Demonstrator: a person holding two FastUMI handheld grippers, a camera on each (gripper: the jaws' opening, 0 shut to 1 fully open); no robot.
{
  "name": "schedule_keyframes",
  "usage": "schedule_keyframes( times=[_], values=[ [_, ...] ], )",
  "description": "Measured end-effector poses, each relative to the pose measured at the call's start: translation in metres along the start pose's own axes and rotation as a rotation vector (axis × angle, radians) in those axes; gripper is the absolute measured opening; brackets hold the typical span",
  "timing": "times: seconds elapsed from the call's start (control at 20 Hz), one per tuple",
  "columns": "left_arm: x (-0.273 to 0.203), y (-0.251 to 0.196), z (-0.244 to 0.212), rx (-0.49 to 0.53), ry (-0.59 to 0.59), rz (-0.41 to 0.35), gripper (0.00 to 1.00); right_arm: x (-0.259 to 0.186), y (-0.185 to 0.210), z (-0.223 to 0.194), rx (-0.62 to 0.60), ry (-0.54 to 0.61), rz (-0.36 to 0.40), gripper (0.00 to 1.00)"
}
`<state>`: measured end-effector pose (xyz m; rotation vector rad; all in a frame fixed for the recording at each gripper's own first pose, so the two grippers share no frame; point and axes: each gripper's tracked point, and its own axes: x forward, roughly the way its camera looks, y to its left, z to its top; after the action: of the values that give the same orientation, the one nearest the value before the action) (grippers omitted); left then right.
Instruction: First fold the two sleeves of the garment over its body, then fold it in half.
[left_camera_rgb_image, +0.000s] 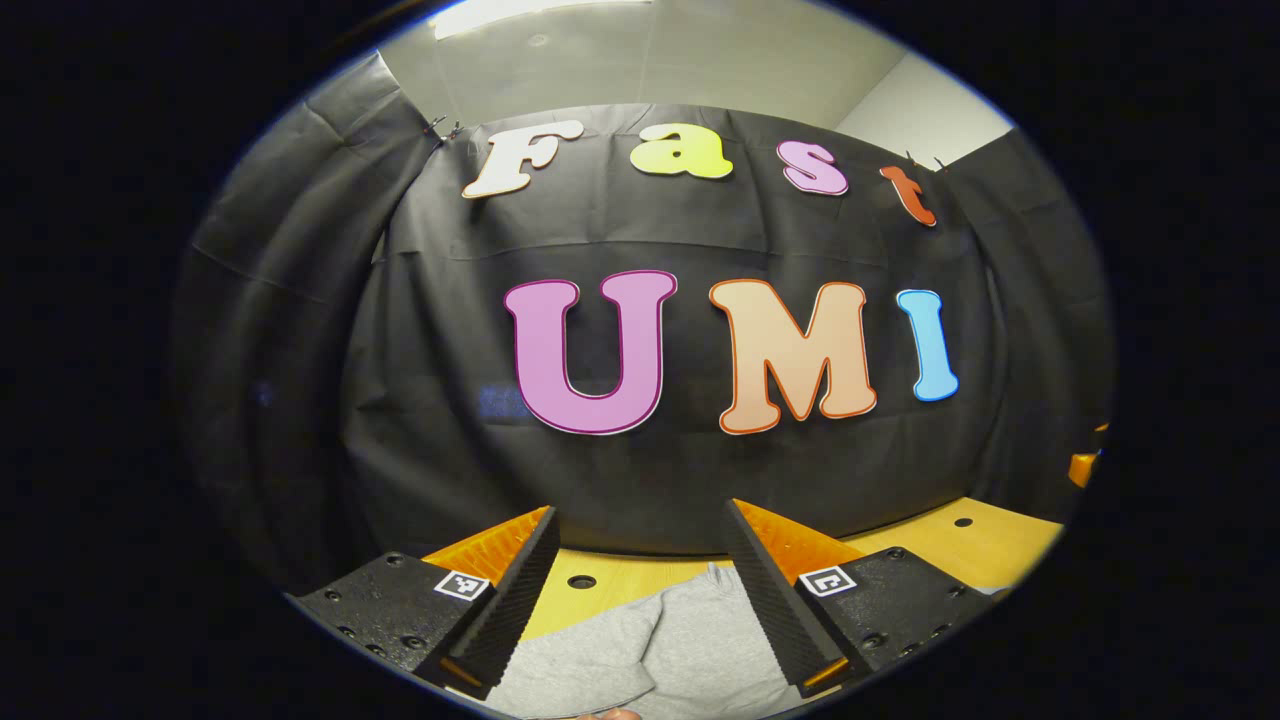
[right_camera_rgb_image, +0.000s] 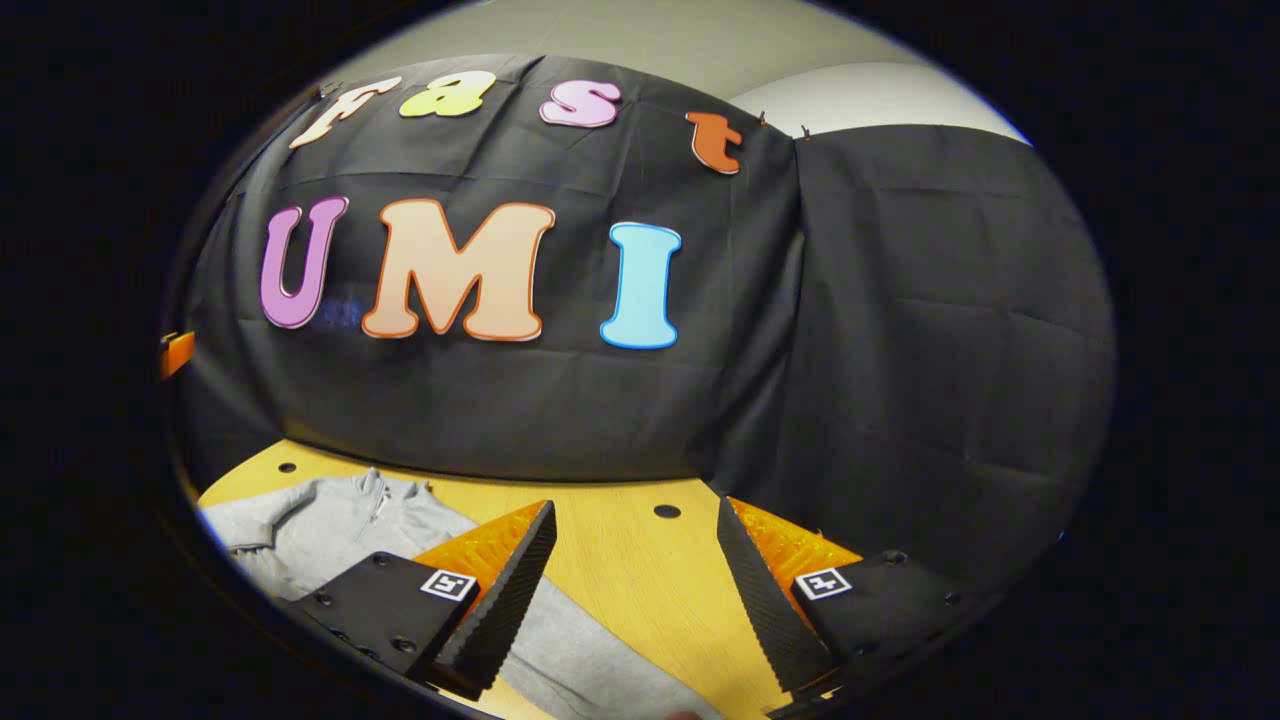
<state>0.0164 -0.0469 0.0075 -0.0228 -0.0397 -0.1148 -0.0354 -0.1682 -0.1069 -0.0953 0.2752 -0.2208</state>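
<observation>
Grey garment (right_camera_rgb_image: 340, 525) lying on the wooden desk (right_camera_rgb_image: 640, 570), folding apparently not yet begun.
Both tools are hovering wide open and gripping nothing: the left tool (left_camera_rgb_image: 640, 590) over the cloth, the right tool (right_camera_rgb_image: 635, 590) beside a sleeve (right_camera_rgb_image: 590, 655) stretching toward the desk's near edge; both sleeve folds and halving seemingly remaining.

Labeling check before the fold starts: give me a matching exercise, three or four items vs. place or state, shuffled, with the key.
Column 1:
1. grey garment
2. left gripper
3. right gripper
4. table

Column 2:
A. open, bare wood between its fingers
B. light wood with dark round holes
C. lies flat on the table, a sleeve stretched out, unfolded
D. open, grey fabric between its fingers

Pairs: 1-C, 2-D, 3-A, 4-B
</observation>
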Motion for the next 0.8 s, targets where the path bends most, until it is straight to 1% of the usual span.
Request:
schedule_keyframes(
  times=[0.2, 0.45, 0.6, 0.7, 0.8],
  values=[
    [-0.001, -0.004, -0.002, 0.003, 0.001, -0.007, 0.96, -0.007, -0.027, -0.041, -0.034, 0.097, -0.027, 1.00],
    [0.000, -0.017, -0.007, -0.007, 0.013, -0.028, 0.96, -0.022, -0.053, -0.089, -0.037, 0.206, -0.056, 1.00],
    [0.000, -0.024, -0.005, 0.000, 0.009, -0.042, 0.96, -0.029, -0.061, -0.122, -0.042, 0.284, -0.048, 1.00],
    [-0.001, -0.027, -0.007, 0.002, 0.012, -0.047, 0.96, -0.035, -0.061, -0.147, -0.021, 0.355, -0.027, 1.00],
    [-0.001, -0.029, -0.009, 0.001, 0.018, -0.050, 0.96, -0.042, -0.067, -0.173, -0.004, 0.424, -0.028, 1.00]
  ],
)
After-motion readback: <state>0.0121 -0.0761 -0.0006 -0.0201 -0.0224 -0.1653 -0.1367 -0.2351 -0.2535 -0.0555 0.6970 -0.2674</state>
